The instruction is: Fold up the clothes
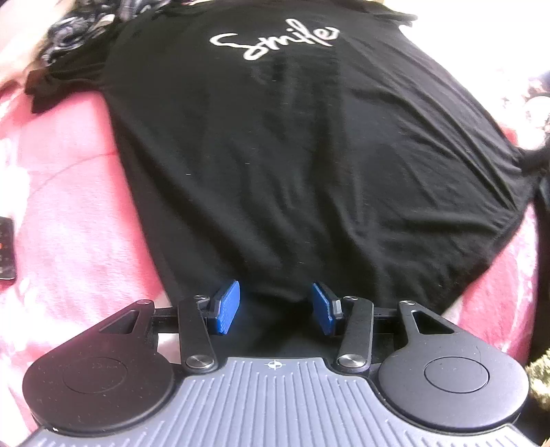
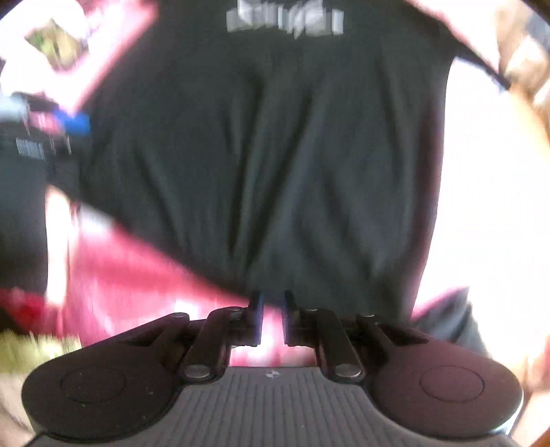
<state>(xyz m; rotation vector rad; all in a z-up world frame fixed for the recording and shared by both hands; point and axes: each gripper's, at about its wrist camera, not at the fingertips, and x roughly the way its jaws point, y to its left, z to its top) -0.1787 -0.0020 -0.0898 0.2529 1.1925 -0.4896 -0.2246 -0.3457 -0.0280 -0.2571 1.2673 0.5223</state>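
Note:
A black T-shirt [image 1: 292, 154] with white "Smile" script lies spread flat on a pink blanket [image 1: 68, 213]. My left gripper [image 1: 275, 306] hovers over the shirt's near hem, open, and its blue pads [image 1: 227, 306] stand well apart with only flat cloth under them. The right wrist view is blurred. In it the same shirt [image 2: 275, 154] fills the picture, and my right gripper [image 2: 272, 314] sits at the hem's edge. A narrow gap between its jaws shows pink blanket, with no cloth pinched. One blue pad [image 2: 77, 123] of the left gripper shows at the left.
A dark remote-like device [image 1: 7, 247] lies on the blanket at the left edge. A black-and-white patterned cloth [image 1: 75, 31] is bunched beyond the shirt's left sleeve. Something fuzzy and yellow-green [image 1: 541, 381] sits at the lower right.

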